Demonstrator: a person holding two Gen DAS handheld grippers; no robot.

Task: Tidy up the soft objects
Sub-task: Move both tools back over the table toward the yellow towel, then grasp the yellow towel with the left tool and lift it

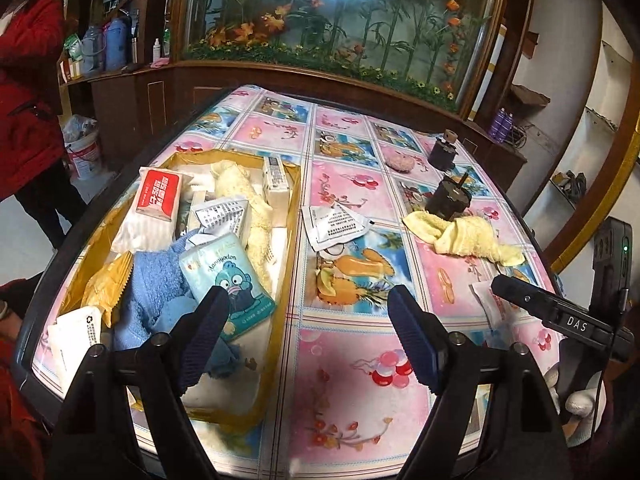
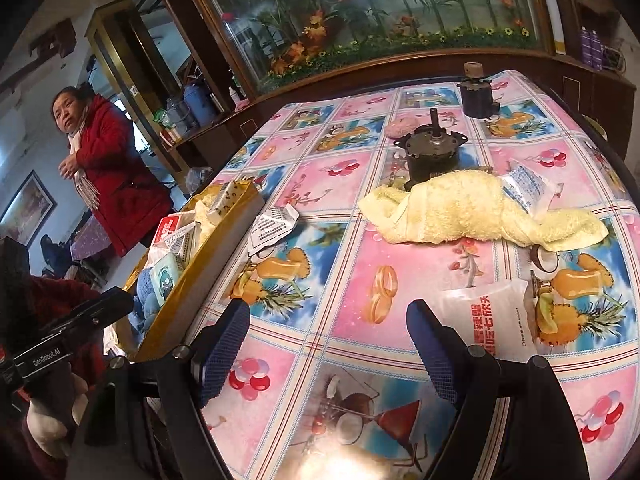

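A shallow gold-rimmed box [image 1: 294, 216] on the left of the table holds a blue towel [image 1: 156, 280], a cream towel [image 1: 248, 200], a cartoon tissue pack [image 1: 228, 276] and a red-and-white pack [image 1: 154, 200]. My left gripper [image 1: 310, 300] is open over the box's near right edge, nothing between its fingers. A yellow towel [image 2: 472, 208] lies on the table with a white sachet [image 2: 524, 188] on it. A white tissue pack [image 2: 496, 312] lies just right of my open, empty right gripper [image 2: 328, 320]. Another white sachet [image 2: 276, 224] lies beside the box.
Two dark motors [image 2: 432, 156] [image 2: 476, 92] and a pink puff [image 2: 400, 126] stand on the patterned tablecloth [image 2: 360, 264] behind the yellow towel. A person in a red coat [image 2: 116, 176] stands at the left. A wooden cabinet with an aquarium [image 1: 340, 20] backs the table.
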